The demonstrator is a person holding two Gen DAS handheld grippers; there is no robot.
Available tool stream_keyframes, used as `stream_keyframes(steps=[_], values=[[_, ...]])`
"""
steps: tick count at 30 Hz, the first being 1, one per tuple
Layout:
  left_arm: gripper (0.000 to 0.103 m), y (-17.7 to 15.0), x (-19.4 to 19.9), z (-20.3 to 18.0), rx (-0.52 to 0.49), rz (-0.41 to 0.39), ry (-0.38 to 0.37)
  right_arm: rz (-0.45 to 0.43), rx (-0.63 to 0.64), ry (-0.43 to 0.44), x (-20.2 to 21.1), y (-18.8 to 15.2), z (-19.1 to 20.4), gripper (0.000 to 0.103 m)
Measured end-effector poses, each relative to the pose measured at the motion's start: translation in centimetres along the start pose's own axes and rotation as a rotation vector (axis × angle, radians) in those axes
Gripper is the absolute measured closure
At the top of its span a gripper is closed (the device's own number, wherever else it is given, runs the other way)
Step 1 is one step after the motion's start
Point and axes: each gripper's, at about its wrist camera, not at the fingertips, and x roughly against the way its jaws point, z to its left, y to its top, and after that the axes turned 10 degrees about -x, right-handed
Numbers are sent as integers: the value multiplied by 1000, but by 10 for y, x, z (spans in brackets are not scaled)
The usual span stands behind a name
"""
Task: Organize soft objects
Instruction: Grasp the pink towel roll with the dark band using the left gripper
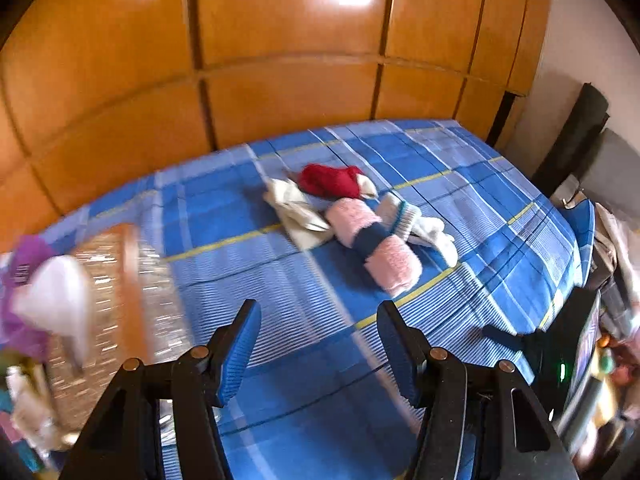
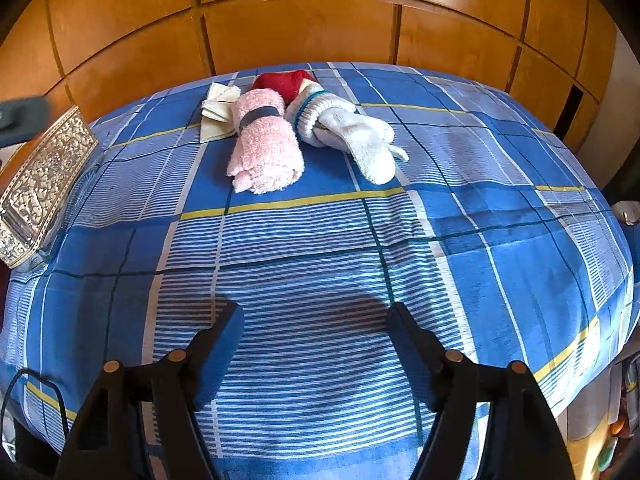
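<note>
Both the left gripper (image 1: 318, 344) and right gripper (image 2: 316, 344) hang with fingers released and empty over the blue plaid bed (image 2: 320, 260), where the fluffy pink rolled socks (image 2: 266, 144) lie beside white socks (image 2: 352, 132).

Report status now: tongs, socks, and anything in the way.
Left tongs open, empty. Right tongs open, empty. Sock bundles on bed: pink, white, red, cream. Path clear; basket at left.

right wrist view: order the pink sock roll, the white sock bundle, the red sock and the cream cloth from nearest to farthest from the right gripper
From the right gripper:
1. Pink sock roll, ahead, slightly left.
2. White sock bundle, ahead, slightly right.
3. Cream cloth, far left of the pile.
4. Red sock, at the back.
The last two are close to call.
</note>
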Motion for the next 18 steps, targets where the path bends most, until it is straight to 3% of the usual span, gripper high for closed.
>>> stream_keyframes(steps=[4,8,14,18], values=[[42,19,-37,-8,53,22,-63,-10,-3,4,0,-1,-1,26],[42,37,-83,-16,107,92,-116,-16,-5,3,-1,-1,0,25],[37,55,-134,-23,124,151,-119,-17,-11,7,-1,-1,0,24],[41,61,-160,-28,131,179,-134,-16,-9,9,-1,-1,1,23]])
